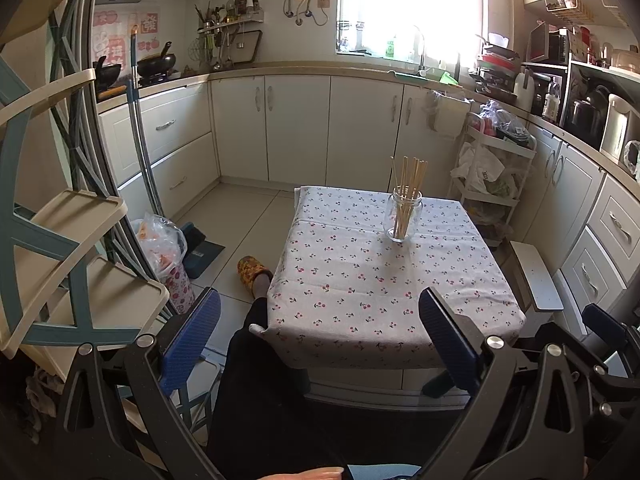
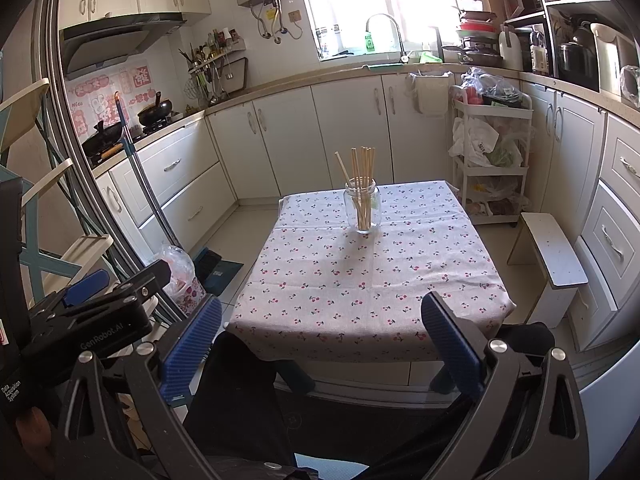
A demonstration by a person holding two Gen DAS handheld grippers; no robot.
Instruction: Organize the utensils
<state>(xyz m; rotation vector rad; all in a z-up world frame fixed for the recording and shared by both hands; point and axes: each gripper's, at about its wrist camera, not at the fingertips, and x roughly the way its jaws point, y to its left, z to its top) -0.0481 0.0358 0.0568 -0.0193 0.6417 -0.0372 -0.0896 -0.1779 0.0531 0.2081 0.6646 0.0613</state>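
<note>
A: Left wrist view first: we see our left gripper [image 1: 320, 344] held back from the near edge of the table [image 1: 360, 292], its blue pads [image 1: 192, 340] spread wide with nothing between them.

B: And the chopsticks [image 1: 408, 184]?

A: They stand bunched in a clear glass jar [image 1: 402, 218], leaning a little apart at the tops. The jar sits upright on the cherry-print cloth, toward the far side of the table and somewhat right of its middle in this view.

B: In the right wrist view we find our right gripper [image 2: 320, 344] likewise short of the table's near edge [image 2: 328, 344], pads [image 2: 452, 348] wide apart and empty. The jar [image 2: 362, 210] with the chopsticks [image 2: 362, 176] stands at the far part of the table here too, well apart from both tools.

A: Anything else beside the table?

B: A white stool [image 2: 554, 256] stands just off its right side, and a white cart [image 2: 494, 160] with bags beyond its far right corner. The other tool [image 2: 92, 300] shows to the left of the table; whether its pads gape we read from its own view.

A: A slippered foot [image 1: 252, 274] rests on the floor at the table's left edge.
</note>
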